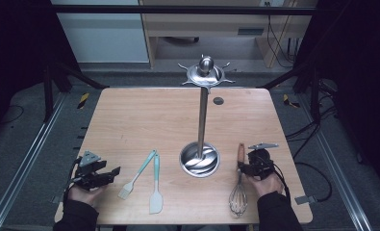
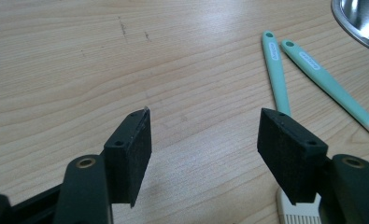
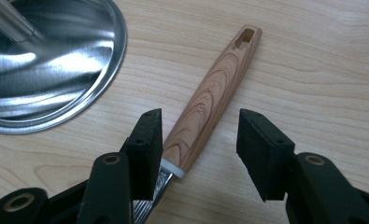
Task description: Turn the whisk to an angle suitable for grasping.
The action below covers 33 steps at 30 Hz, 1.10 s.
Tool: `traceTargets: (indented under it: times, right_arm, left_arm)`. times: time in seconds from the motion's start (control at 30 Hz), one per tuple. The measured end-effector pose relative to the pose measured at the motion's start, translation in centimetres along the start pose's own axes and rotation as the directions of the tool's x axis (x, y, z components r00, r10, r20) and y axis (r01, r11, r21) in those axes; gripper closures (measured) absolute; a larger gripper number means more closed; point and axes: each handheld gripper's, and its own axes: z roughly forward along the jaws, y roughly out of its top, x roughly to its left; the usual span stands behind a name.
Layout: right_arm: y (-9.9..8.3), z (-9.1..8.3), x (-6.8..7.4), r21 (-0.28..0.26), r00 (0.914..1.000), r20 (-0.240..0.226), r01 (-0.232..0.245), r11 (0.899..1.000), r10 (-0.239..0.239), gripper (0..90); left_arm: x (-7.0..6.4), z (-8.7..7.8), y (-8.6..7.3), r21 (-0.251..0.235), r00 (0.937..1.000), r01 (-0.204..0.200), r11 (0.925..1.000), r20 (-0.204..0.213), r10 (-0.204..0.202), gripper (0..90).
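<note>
A whisk (image 1: 238,190) with a wooden handle (image 3: 215,100) lies near the table's front right, its wire head toward the person. My right gripper (image 1: 241,166) is open, low over the table, with its jaws on either side of the handle (image 1: 241,153) near the wire end. In the right gripper view (image 3: 200,127) the handle lies closer to the left jaw. A mint-handled brush (image 1: 137,174) and a mint-handled spatula (image 1: 156,186) lie front left. My left gripper (image 1: 111,174) is open over bare wood (image 2: 205,128), just left of the brush (image 2: 276,70) and spatula (image 2: 329,86).
A steel utensil stand rises from a round base (image 1: 199,159) at the table's middle front, with a pole (image 1: 202,115) and a hooked top (image 1: 205,73). Its base (image 3: 46,70) is just left of the whisk handle. A small dark disc (image 1: 218,100) lies farther back.
</note>
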Motion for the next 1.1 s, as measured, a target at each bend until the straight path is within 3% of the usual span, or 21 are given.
traceTargets:
  times: [0.37,0.77,0.87,1.1]
  right_arm:
    - [0.6,1.9,0.5,0.096,0.9999,0.01,-0.005,0.995,0.004,51.9]
    - [0.8,1.9,0.4,0.122,0.9993,0.036,0.001,0.993,-0.005,59.7]
    - [0.8,1.6,0.0,0.132,0.9992,0.029,0.023,0.991,-0.027,65.6]
    - [0.7,1.4,-0.3,0.148,0.9979,0.001,0.064,0.987,-0.065,67.8]
  left_arm:
    - [0.1,0.1,0.0,0.011,1.0,0.004,0.9999,0.001,-0.004,35.9]
    - [0.1,0.1,0.0,0.021,1.0,0.005,0.9998,0.003,-0.005,36.7]
    - [0.1,0.1,0.0,0.022,1.0,0.008,0.9997,0.004,-0.008,36.8]
    - [0.2,0.2,0.0,0.025,0.9999,0.009,0.9997,0.006,-0.01,36.8]
